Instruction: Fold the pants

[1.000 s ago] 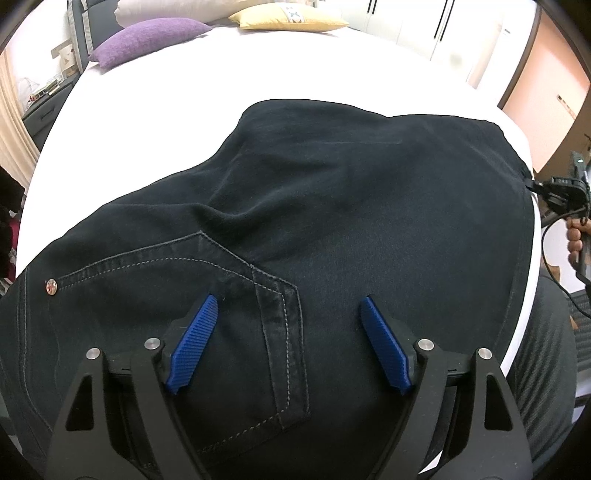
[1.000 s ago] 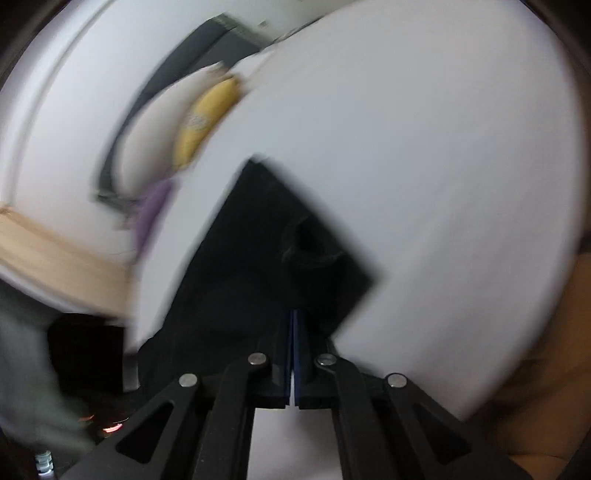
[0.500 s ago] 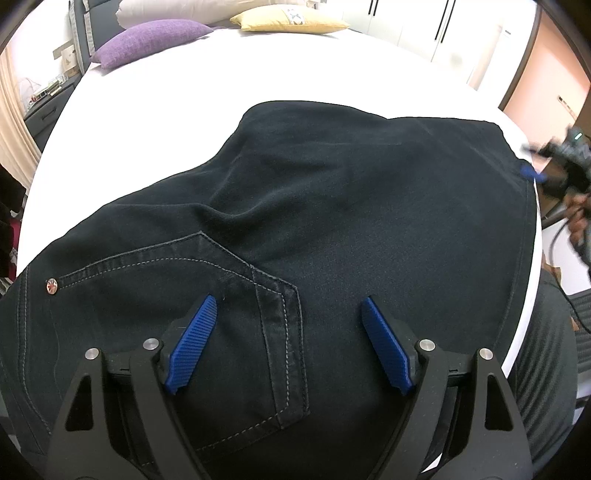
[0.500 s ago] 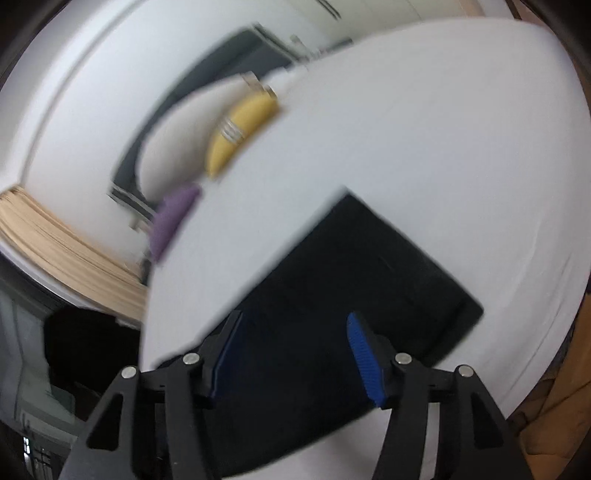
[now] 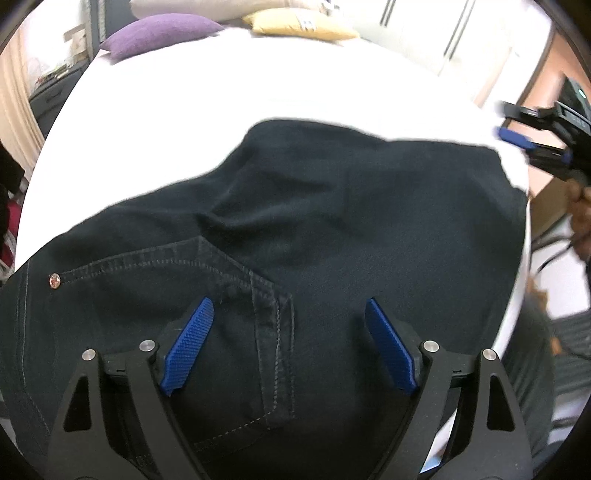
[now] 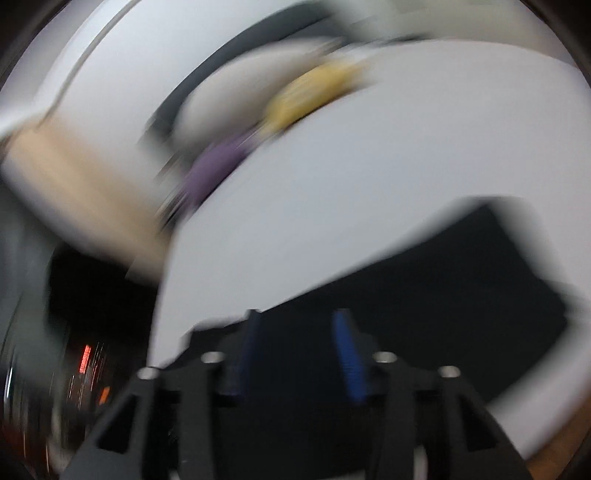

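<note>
Black pants (image 5: 332,221) lie folded on a white bed (image 5: 221,110), with a stitched back pocket (image 5: 166,295) and a copper rivet (image 5: 55,281) facing up. My left gripper (image 5: 289,301) hovers over the pocket's corner, open wide, blue pads clear of the cloth. My right gripper (image 5: 532,147) is off the pants' far right corner, held by a hand (image 5: 581,218). The right wrist view is blurred by motion. There my right gripper (image 6: 295,317) has its jaws opening, nothing between them, above the pants (image 6: 443,295).
A purple pillow (image 5: 159,33), a yellow pillow (image 5: 299,27) and a pale one lie at the head of the bed. White wardrobe doors (image 5: 424,33) stand behind. The bed's right edge (image 5: 517,295) runs close to the pants.
My right gripper has gone from shut on the pants' edge to open, and has lifted off the corner while its view swings. My left gripper stays over the pocket.
</note>
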`<control>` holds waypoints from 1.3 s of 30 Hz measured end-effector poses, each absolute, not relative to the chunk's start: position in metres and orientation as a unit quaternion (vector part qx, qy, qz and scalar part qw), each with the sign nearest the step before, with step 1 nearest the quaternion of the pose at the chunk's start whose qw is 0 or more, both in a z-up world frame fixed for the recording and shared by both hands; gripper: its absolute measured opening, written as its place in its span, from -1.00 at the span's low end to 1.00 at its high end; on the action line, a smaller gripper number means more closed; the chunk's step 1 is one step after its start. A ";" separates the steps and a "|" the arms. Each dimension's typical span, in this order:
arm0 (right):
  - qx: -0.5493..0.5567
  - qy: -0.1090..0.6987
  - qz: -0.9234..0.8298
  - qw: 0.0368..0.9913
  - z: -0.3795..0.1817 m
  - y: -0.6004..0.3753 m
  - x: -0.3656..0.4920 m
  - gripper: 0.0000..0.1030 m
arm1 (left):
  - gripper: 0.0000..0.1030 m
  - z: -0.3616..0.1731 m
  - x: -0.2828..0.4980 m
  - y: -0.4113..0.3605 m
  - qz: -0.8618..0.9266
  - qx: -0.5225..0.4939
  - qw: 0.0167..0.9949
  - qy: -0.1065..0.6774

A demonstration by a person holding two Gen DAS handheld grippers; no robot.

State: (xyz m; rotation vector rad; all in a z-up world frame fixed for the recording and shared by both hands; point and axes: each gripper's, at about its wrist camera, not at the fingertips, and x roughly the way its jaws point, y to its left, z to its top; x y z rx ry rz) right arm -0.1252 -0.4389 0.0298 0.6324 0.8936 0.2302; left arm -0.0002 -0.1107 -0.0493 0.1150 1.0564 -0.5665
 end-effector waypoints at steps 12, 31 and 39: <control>0.306 0.546 0.163 0.763 -0.087 -0.336 0.083 -1.00 | 0.64 -0.065 0.002 -0.091 -0.248 0.053 0.837 0.484; 0.425 0.419 -0.030 0.802 -0.062 -0.560 -0.118 -1.00 | 0.65 -0.055 0.068 -0.244 -0.363 0.042 0.770 0.523; 0.426 0.367 -0.160 0.812 -0.050 -0.664 -0.178 -1.00 | 0.17 -0.060 0.091 -0.185 -0.320 0.055 0.796 0.510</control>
